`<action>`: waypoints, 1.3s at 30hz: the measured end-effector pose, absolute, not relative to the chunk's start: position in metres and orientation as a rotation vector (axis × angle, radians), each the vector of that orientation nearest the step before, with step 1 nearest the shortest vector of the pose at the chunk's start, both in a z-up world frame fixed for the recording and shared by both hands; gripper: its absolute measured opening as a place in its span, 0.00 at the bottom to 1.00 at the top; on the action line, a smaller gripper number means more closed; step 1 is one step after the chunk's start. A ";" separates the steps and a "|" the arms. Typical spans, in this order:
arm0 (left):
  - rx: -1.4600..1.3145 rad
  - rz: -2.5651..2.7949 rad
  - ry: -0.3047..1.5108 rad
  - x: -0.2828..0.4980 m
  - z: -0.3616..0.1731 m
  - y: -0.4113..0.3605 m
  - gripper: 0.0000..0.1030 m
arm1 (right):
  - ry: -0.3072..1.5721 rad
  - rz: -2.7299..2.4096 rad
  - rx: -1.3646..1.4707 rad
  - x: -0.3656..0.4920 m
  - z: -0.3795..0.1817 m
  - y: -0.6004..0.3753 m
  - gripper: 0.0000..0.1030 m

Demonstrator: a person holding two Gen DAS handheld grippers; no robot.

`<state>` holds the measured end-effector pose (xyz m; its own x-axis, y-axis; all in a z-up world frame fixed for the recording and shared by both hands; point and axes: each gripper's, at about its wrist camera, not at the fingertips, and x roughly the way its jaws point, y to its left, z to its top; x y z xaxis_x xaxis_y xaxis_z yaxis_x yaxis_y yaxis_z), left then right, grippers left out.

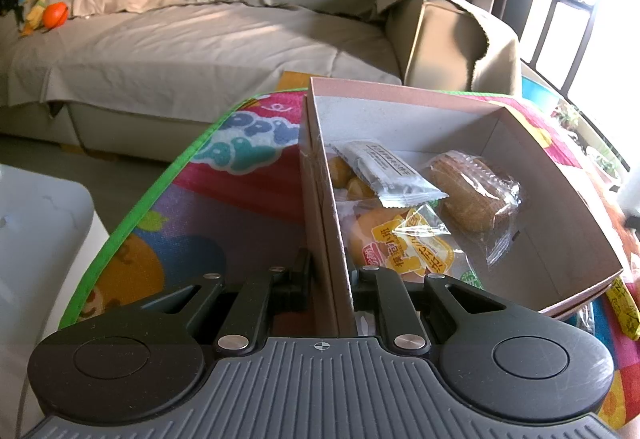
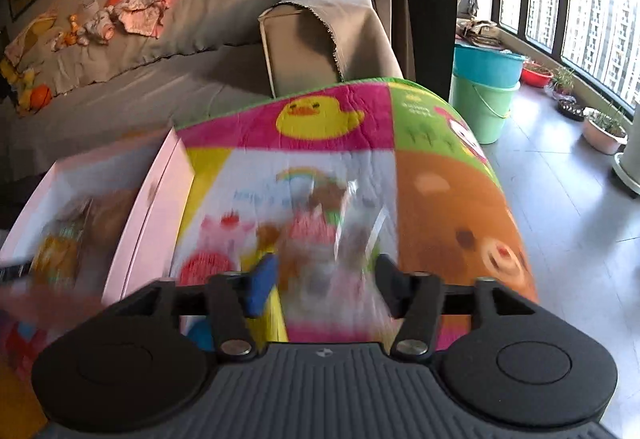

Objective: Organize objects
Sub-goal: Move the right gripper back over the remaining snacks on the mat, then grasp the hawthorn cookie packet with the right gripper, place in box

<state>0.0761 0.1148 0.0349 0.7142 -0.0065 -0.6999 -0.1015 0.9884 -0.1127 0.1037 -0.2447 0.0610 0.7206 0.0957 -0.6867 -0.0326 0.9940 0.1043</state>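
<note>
Packing of snacks into the cardboard box (image 1: 400,111) looks underway: the left gripper (image 1: 332,275) clamps the box's near wall, while the right gripper (image 2: 324,279), jaws parted, hovers beside the box over a blurred clear-wrapped snack (image 2: 320,223), which it must next pinch.

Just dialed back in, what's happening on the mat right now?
The left tongs are shut on the near wall of the cardboard box, holding it steady on the play mat. Wrapped snacks already lie inside. The right tongs stand partly open over a blurred clear-wrapped snack on the mat; a grip isn't evident.
</note>
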 end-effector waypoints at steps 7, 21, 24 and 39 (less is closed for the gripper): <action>-0.148 0.052 0.774 0.076 0.035 0.115 0.15 | 0.875 0.011 0.005 0.189 0.031 -0.224 0.55; -0.156 0.048 0.771 0.077 0.035 0.114 0.15 | 0.775 0.132 -0.044 0.068 0.086 -0.224 0.34; -0.163 0.043 0.766 0.078 0.035 0.112 0.16 | 0.783 0.149 -0.056 0.033 0.091 -0.218 0.34; -0.182 0.030 0.755 0.078 0.032 0.115 0.17 | 0.699 0.338 -0.104 -0.034 0.137 -0.146 0.34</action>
